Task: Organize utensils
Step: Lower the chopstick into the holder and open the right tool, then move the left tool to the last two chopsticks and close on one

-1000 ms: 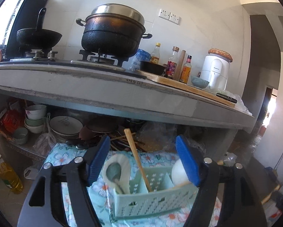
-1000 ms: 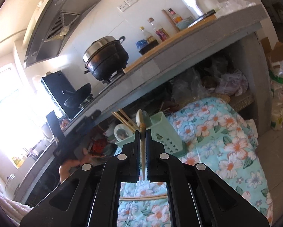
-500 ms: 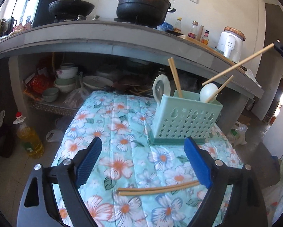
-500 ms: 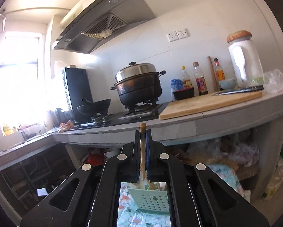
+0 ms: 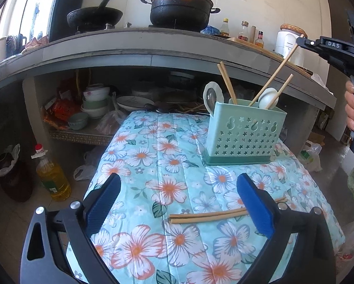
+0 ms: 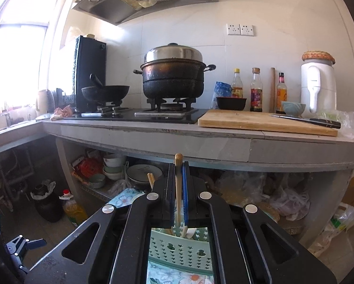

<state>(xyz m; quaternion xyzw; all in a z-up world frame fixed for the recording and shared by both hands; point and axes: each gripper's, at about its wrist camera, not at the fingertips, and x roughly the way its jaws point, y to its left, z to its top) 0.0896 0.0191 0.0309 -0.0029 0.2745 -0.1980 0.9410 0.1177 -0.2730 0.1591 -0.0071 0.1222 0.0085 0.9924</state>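
A mint-green perforated caddy (image 5: pixel 243 137) stands on the floral cloth (image 5: pixel 153 156), with chopsticks and two white spoons (image 5: pixel 211 95) upright in it. A pair of chopsticks (image 5: pixel 207 215) lies flat on the cloth in front. My left gripper (image 5: pixel 179 203) hovers over that pair; its jaws are opening wide and the pads press on nothing. My right gripper (image 5: pixel 300 41) is shut on the top of a single chopstick (image 5: pixel 276 71), whose lower end dips into the caddy. From the right wrist, that gripper (image 6: pixel 178 168) pinches the chopstick (image 6: pixel 178 189) above the caddy (image 6: pixel 179 248).
Behind the cloth runs a concrete counter (image 5: pixel 153 49) with a black pot (image 5: pixel 180 7), a wok (image 5: pixel 94 17) and a cutting board (image 6: pixel 259 120) bearing a knife (image 6: pixel 307 120). Bowls and plates (image 5: pixel 94 104) crowd the shelf beneath. An oil bottle (image 5: pixel 52 177) stands on the floor at left.
My left gripper pulled back from the caddy, sank toward the cloth and spread its jaws. The right gripper rolled to level and rose above the caddy, still pinching the chopstick.
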